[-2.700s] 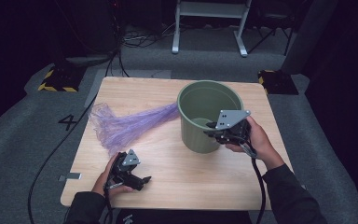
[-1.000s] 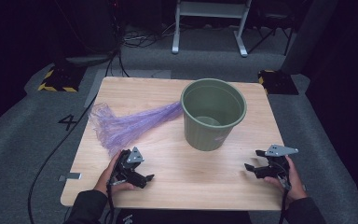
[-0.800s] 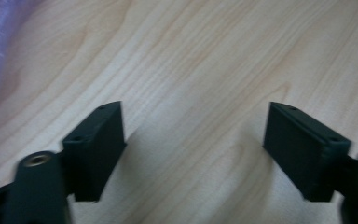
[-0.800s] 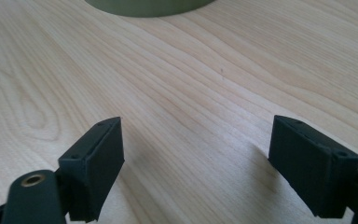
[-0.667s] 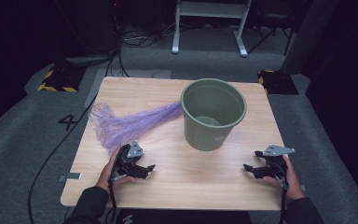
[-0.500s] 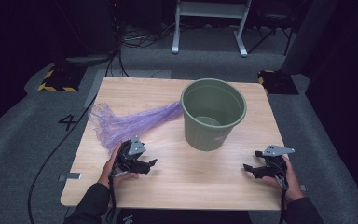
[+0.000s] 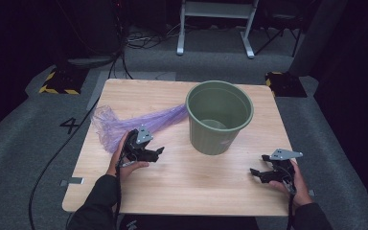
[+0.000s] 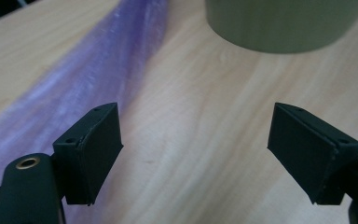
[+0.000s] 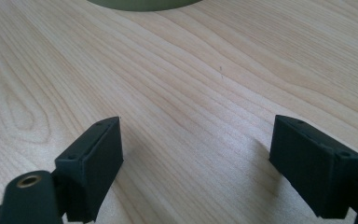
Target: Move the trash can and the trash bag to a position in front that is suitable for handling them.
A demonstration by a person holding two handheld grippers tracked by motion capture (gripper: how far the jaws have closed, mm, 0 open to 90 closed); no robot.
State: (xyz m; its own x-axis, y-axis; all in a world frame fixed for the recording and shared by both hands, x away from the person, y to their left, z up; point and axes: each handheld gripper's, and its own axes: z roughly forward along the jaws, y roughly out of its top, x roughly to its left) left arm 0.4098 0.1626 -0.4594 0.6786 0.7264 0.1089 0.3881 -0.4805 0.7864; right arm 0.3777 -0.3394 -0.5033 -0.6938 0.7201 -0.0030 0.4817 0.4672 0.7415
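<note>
Forward toward the purple bag [image 7: 124, 123] has gone the left gripper [image 7: 149, 152], jaws spread and empty after closing slightly, bag lying flat beside the green bin [image 7: 219, 116], right gripper [image 7: 261, 175] resting spread and empty.

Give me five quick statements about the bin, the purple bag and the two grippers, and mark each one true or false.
1. The green bin stands upright on the table. True.
2. The purple plastic bag is stuffed inside the bin. False: it lies flat on the table to the bin's left, its narrow end reaching the bin's side.
3. The left gripper has its jaws open with nothing between them. True.
4. The right gripper grips the bin's rim. False: it is near the table's front right edge, apart from the bin, jaws open and empty.
5. The bin lies tipped on its side. False: its opening faces up.
</note>
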